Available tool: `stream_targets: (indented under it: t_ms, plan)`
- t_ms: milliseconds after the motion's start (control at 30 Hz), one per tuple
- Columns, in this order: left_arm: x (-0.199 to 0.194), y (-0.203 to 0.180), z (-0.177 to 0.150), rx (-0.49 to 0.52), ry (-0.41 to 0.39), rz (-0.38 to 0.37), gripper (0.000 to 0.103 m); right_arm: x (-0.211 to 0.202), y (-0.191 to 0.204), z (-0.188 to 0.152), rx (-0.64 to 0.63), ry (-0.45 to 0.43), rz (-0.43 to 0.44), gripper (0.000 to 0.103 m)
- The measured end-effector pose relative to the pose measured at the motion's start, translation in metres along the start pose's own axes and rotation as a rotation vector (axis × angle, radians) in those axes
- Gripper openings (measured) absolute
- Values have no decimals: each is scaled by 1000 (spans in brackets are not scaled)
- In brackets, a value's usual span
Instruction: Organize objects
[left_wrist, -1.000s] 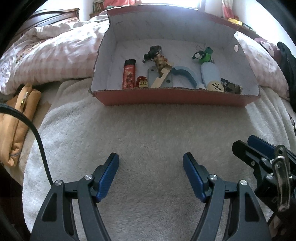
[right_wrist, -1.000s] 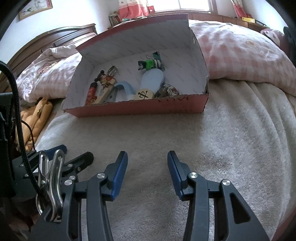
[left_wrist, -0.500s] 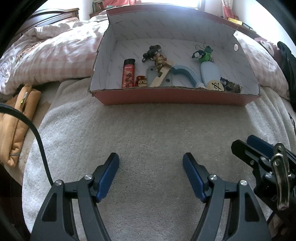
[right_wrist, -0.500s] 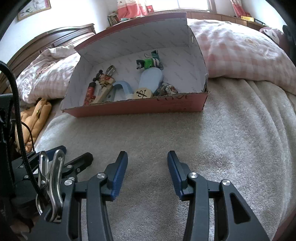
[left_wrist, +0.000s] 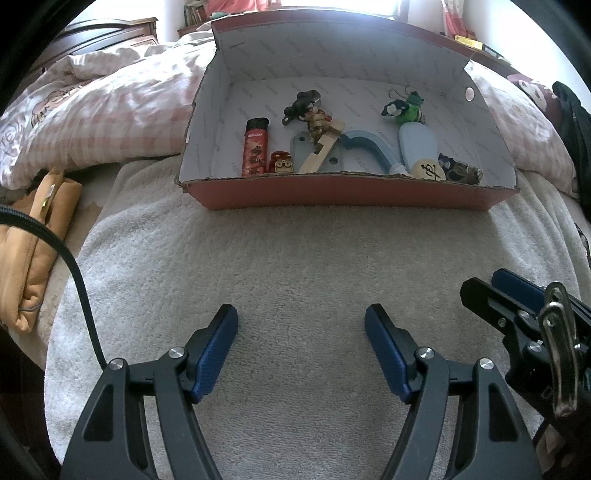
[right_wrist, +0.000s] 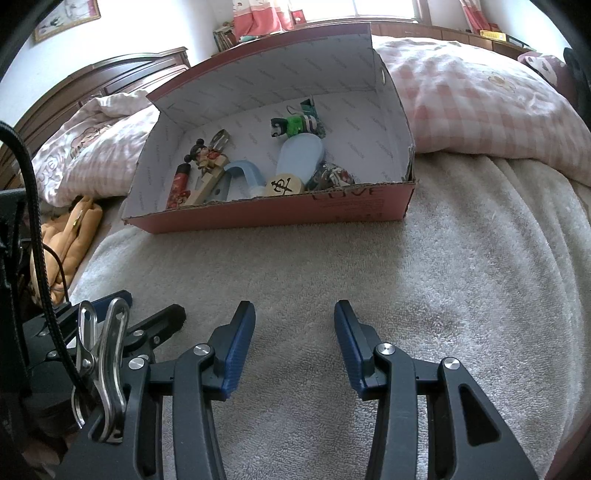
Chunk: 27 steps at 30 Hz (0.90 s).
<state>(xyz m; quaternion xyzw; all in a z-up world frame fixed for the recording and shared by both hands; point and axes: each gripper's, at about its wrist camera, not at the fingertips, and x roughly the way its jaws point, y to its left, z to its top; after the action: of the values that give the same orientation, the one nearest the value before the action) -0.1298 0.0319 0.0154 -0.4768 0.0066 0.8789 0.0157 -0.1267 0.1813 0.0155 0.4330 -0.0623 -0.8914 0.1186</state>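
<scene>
Left hand-held gripper wide and empty, right hand-held gripper seemingly narrower, both angled down over towel

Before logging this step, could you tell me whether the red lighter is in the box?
In: the red lighter lies inside the box.

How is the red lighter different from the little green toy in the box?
The red lighter is a plain straight stick with a black top; the green toy is a lumpy figure with a dark head and a hanging loop. The lighter lies near the left wall of the box; the toy lies farther back on the right. The lighter is next to a small red charm; the toy sits behind a pale blue oval. Both lie inside the box, untouched.
</scene>
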Motion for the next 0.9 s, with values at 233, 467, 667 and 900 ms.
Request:
stream_targets:
  t_ms: [233, 467, 667, 900]
  plan:
    - [1, 2, 0, -2, 3, -3, 72, 0, 0, 0, 0, 0, 0, 46]
    - [-1, 1, -2, -1, 3, -2, 72, 1, 0, 0, 0, 1, 0, 46]
    - [-1, 1, -2, -1, 2, -2, 72, 2, 0, 0, 0, 1, 1, 46]
    - [-1, 1, -2, -1, 3, -2, 72, 2, 0, 0, 1, 1, 1, 46]
